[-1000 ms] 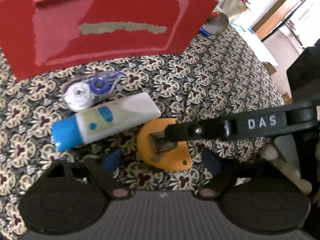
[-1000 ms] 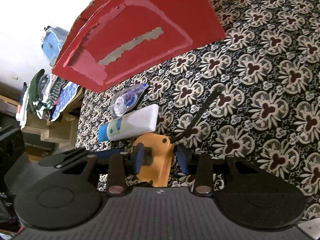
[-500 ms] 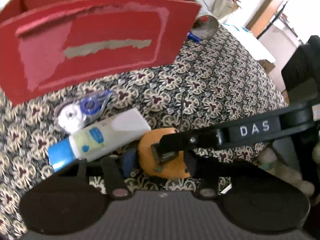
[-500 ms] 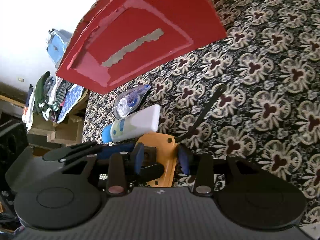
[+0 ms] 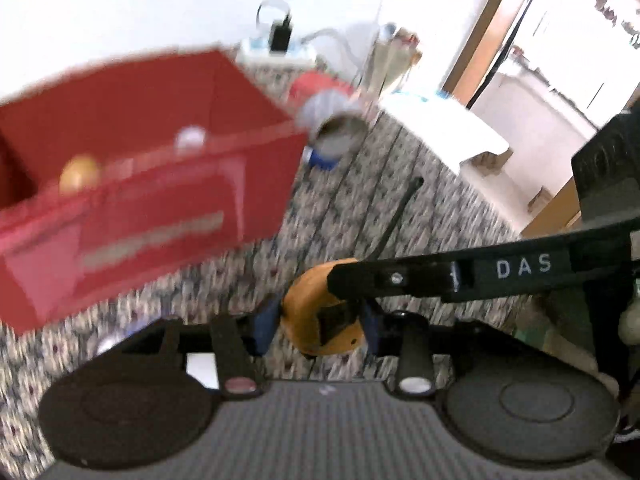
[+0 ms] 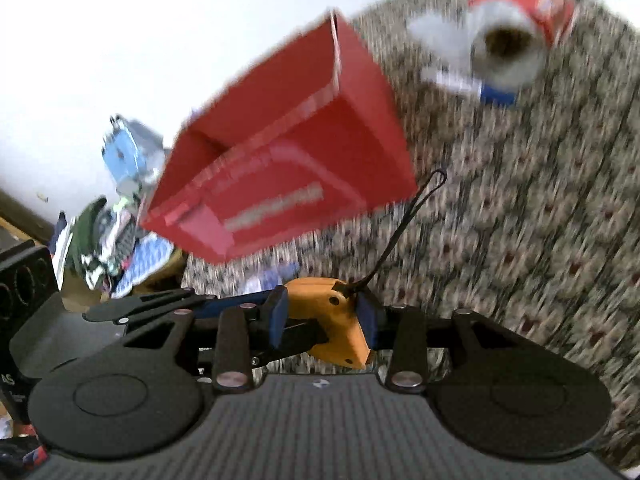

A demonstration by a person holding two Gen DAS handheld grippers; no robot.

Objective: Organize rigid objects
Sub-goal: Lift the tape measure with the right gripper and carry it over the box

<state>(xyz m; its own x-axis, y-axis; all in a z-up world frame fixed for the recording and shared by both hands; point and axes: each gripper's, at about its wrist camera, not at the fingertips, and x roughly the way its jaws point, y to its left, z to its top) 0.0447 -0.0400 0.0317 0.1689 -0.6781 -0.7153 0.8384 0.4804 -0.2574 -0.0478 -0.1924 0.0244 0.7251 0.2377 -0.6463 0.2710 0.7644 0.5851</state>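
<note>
Both claws grip orange tool: L claw just closed on it, R claw clamped. Red box beyond.

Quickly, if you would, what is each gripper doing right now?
Left gripper: jaws just closed in; shut on the orange tool.
Right gripper: shut on the same orange tool.

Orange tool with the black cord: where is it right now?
The orange tool sits low and central in both wrist views, clamped between the right gripper and the left gripper, below and right of the red box.
</note>
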